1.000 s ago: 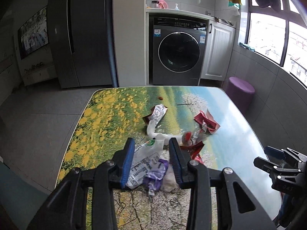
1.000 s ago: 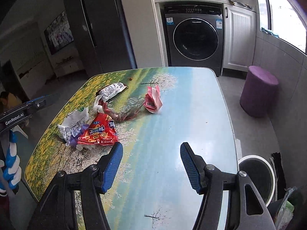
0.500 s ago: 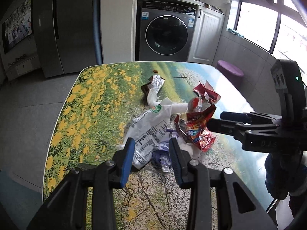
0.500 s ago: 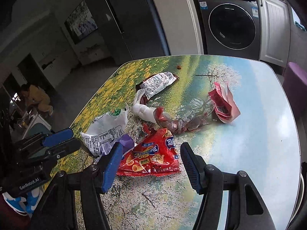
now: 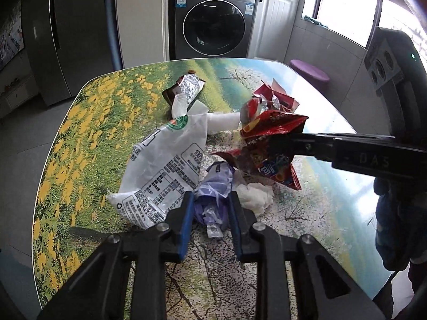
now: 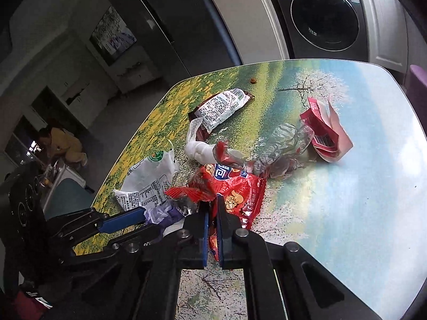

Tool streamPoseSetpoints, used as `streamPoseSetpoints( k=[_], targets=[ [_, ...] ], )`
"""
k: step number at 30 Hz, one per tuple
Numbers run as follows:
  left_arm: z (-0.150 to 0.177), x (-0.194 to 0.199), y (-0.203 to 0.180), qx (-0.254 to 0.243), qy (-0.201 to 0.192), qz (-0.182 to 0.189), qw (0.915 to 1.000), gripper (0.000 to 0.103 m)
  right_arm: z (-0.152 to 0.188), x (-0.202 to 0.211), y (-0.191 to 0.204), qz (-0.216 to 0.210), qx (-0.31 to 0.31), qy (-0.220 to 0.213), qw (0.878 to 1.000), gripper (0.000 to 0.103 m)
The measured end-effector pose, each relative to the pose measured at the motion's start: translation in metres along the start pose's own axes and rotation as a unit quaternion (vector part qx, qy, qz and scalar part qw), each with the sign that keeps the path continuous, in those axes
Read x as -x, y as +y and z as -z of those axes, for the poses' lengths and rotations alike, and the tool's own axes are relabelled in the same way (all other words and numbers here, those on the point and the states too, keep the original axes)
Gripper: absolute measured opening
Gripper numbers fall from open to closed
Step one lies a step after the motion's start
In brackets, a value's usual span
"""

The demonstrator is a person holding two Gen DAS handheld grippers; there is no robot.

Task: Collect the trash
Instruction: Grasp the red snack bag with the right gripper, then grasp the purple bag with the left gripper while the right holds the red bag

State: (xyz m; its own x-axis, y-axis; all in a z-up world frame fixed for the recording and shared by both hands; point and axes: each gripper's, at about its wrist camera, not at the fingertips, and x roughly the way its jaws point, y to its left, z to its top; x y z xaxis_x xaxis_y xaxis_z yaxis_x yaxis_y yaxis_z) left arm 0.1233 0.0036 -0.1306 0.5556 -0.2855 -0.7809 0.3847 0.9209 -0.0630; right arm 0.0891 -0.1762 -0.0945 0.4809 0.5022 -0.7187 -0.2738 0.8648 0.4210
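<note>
Trash lies heaped on the landscape-print table [image 5: 88, 122]. My left gripper [image 5: 210, 197] points down at the pile, its jaws closing; the crumpled purple wrapper [image 5: 213, 184] fills the gap and touches both blue pads. A white printed bag [image 5: 165, 165] lies to its left and a white tissue wad [image 5: 253, 194] to its right. My right gripper [image 6: 210, 210] is shut on the near edge of the red snack bag [image 6: 234, 186]. In the left wrist view it reaches in from the right, and the red snack bag [image 5: 269, 138] is crumpled up off the table.
Farther back lie a brown-and-white wrapper [image 6: 218, 106], a twisted white tissue [image 6: 200, 149], clear crumpled film [image 6: 285, 144] and a red-pink packet [image 6: 325, 130]. Beyond the table stand a washing machine [image 5: 213, 24] and a purple stool [image 5: 309, 73]. A person crouches in the far room [image 6: 61, 144].
My left gripper sank over the purple wrapper and its jaws narrowed. My right gripper swung left to the pile and shut on the red snack bag, which now stands crumpled.
</note>
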Motion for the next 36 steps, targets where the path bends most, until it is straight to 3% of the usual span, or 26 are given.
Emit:
streamPoseSetpoints(
  k=[1,2,16,19,24,26,28,36],
  targets=[
    [0.000,0.002,-0.001,0.001,-0.003,0.000,1.0000,0.008,0.002,0.006,0.000,0.000,0.002,-0.005,1.000,0.004],
    [-0.001,0.004,-0.001,0.002,-0.002,0.001,1.0000,0.002,0.003,0.010,0.001,0.001,0.003,-0.010,1.000,0.004],
    [-0.014,0.060,-0.023,0.006,-0.056,-0.010,0.9983,0.000,0.032,0.120,-0.029,0.039,-0.026,-0.093,0.995,0.004],
    [-0.016,0.064,-0.018,0.022,-0.053,-0.006,0.9983,0.000,0.042,0.136,-0.039,0.051,-0.036,-0.100,0.993,0.004],
    [-0.005,0.055,0.001,0.046,-0.030,-0.004,0.9985,0.007,0.054,0.149,-0.050,0.061,-0.048,-0.106,0.991,0.004],
    [0.002,0.048,0.002,0.045,-0.018,-0.007,0.9988,0.019,0.055,0.149,-0.054,0.064,-0.054,-0.105,0.991,0.004],
    [0.006,0.038,0.003,0.044,-0.008,-0.009,0.9990,0.023,0.059,0.150,-0.059,0.067,-0.059,-0.102,0.991,0.004],
    [-0.002,0.016,0.004,0.022,-0.004,-0.037,0.9991,0.024,0.065,0.155,-0.066,0.083,-0.067,-0.097,0.990,0.004]
  ],
)
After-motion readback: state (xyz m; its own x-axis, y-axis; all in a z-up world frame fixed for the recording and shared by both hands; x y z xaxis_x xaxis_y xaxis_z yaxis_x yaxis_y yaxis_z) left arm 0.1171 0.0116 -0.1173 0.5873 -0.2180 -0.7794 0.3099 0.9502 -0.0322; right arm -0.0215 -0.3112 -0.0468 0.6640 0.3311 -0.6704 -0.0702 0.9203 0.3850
